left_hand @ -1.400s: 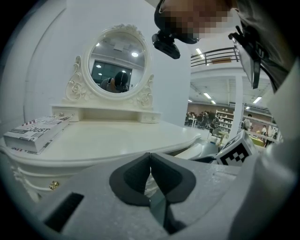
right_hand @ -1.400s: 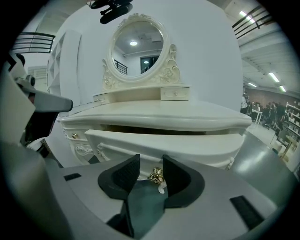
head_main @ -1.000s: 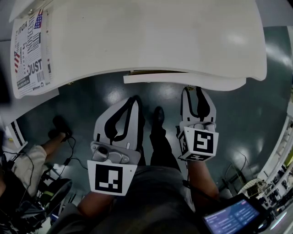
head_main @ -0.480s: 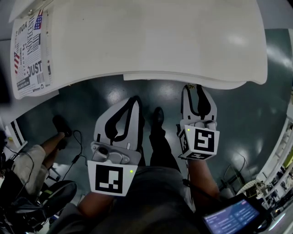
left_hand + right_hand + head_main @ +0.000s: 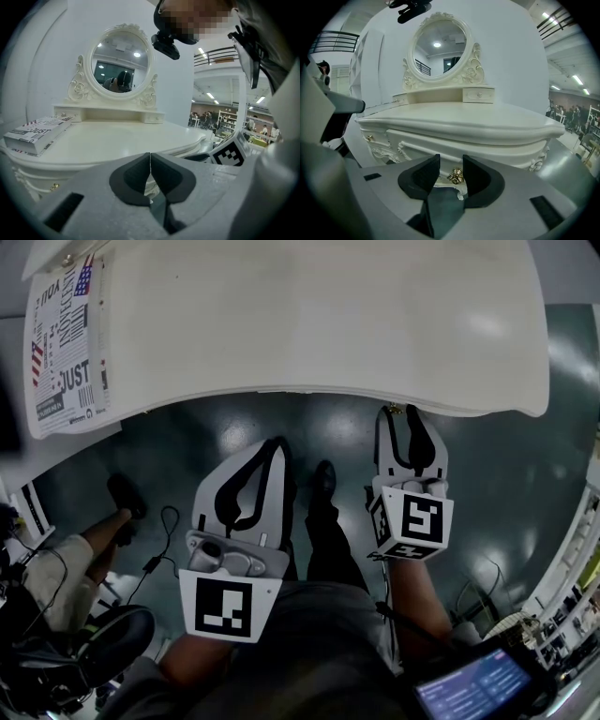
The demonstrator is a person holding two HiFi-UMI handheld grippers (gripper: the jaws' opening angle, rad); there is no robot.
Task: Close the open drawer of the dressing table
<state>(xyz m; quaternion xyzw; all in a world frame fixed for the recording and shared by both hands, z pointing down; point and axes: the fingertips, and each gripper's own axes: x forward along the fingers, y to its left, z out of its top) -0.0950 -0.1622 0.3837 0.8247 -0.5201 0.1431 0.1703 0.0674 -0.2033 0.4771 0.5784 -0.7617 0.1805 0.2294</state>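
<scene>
The white dressing table (image 5: 281,324) fills the top of the head view. Its drawer front (image 5: 487,149) lies flush under the curved tabletop edge, and no drawer edge sticks out in the head view. My right gripper (image 5: 405,414) reaches up to the table's front edge. It is open, and its dark pads (image 5: 425,174) stand either side of the drawer's gold knob (image 5: 455,176) without clamping it. My left gripper (image 5: 272,446) hangs lower, away from the table, and is shut on nothing, pads (image 5: 140,171) meeting.
A printed book (image 5: 66,343) lies on the table's left end. An oval mirror (image 5: 440,47) with small drawers stands at the back. A seated person (image 5: 56,577) and cables are on the floor at left. A lit tablet screen (image 5: 469,685) is at bottom right.
The drawer front that jutted out below the tabletop has slid in out of sight. My right gripper has moved forward with it to the table edge. The left gripper has stayed put.
</scene>
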